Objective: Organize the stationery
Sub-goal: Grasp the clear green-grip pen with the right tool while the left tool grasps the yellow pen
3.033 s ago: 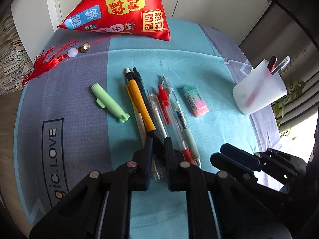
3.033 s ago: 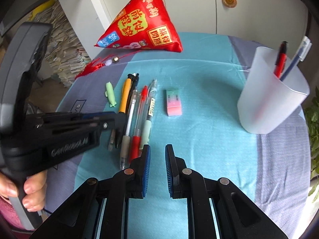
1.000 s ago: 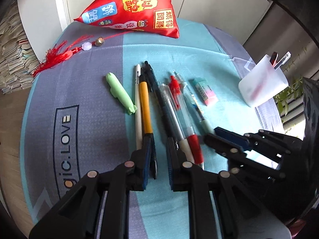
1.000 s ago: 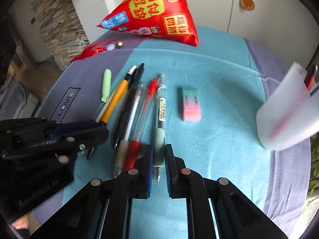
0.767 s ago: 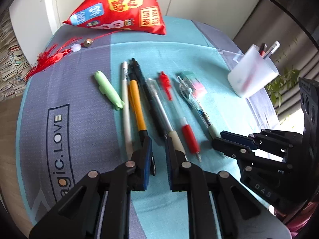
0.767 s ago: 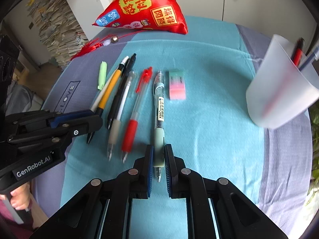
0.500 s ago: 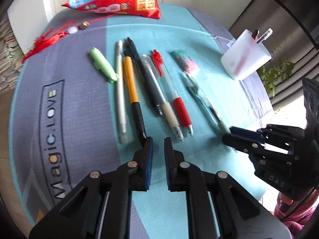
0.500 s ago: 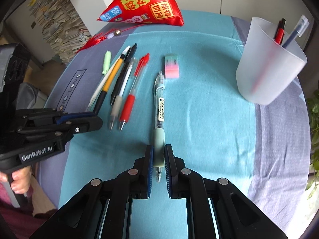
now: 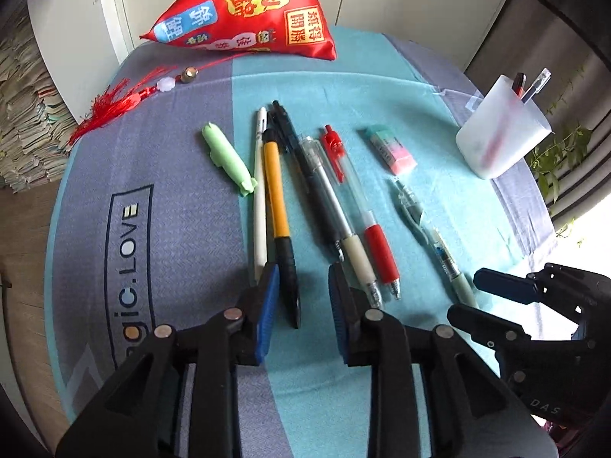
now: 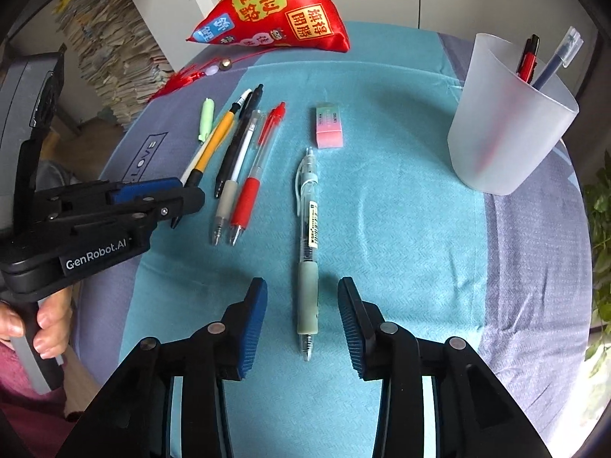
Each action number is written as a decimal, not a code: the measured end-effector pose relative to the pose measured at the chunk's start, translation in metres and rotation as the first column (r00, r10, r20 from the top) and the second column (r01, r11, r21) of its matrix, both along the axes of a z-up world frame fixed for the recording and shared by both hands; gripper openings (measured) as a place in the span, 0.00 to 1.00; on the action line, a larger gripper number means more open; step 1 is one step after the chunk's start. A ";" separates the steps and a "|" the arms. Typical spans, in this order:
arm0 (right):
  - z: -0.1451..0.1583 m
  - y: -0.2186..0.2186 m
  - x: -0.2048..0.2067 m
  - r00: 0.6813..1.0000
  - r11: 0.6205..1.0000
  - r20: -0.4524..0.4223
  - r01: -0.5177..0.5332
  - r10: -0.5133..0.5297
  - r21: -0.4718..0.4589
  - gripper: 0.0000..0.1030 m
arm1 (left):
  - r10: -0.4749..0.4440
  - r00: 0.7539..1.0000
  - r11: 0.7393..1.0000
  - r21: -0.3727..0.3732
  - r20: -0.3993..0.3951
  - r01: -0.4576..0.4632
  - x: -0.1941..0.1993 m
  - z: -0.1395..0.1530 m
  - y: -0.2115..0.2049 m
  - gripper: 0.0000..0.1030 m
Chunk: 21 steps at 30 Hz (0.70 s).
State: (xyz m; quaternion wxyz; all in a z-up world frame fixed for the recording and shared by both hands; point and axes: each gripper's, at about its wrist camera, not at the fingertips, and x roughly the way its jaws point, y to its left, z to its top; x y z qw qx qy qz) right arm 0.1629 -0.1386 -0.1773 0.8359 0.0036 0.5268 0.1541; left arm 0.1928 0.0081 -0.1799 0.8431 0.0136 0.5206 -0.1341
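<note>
six pens lie on the teal-and-grey cloth (image 10: 401,229). we note the green-grip pen (image 10: 308,252) lying free between the right gripper (image 10: 301,305), jaws opening, and the yellow pen (image 9: 278,221) between the left gripper (image 9: 301,286), jaws opening, pads clear. eraser (image 10: 329,129), green cap (image 9: 227,158), frosted cup (image 10: 508,126) holding two pens, their lower ends blurred. red pouch (image 10: 282,11) behind; paper stacks (image 10: 110,57) beyond.

Cloth-covered table (image 10: 401,229) with pens (image 10: 244,164), eraser (image 10: 329,126), frosted cup (image 10: 508,126), red pouch (image 10: 282,11).
</note>
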 end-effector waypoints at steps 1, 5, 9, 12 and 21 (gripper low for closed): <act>-0.001 0.002 0.001 1.000 1.000 0.000 -0.001 0.001 -0.007 0.38 | 0.000 1.000 1.000 -0.002 -0.001 0.000 -0.001 0.000 0.001 0.24; -0.004 0.006 0.004 1.000 1.000 0.012 -0.006 0.006 -0.009 0.38 | -0.015 1.000 1.000 0.005 0.001 0.015 -0.002 -0.001 0.001 0.21; -0.004 0.009 0.005 0.999 1.000 0.032 -0.007 0.008 -0.023 0.30 | -0.038 0.999 0.999 0.022 -0.002 0.038 -0.001 -0.006 -0.007 0.11; -0.004 0.008 0.005 0.999 0.999 0.040 0.000 0.002 -0.038 0.12 | -0.062 0.998 0.998 0.001 -0.027 0.062 -0.005 -0.006 -0.009 0.11; -0.003 -0.008 -0.028 0.997 0.997 -0.011 -0.076 0.075 -0.030 0.12 | -0.192 0.973 0.981 -0.036 -0.125 0.189 -0.060 -0.003 -0.004 0.10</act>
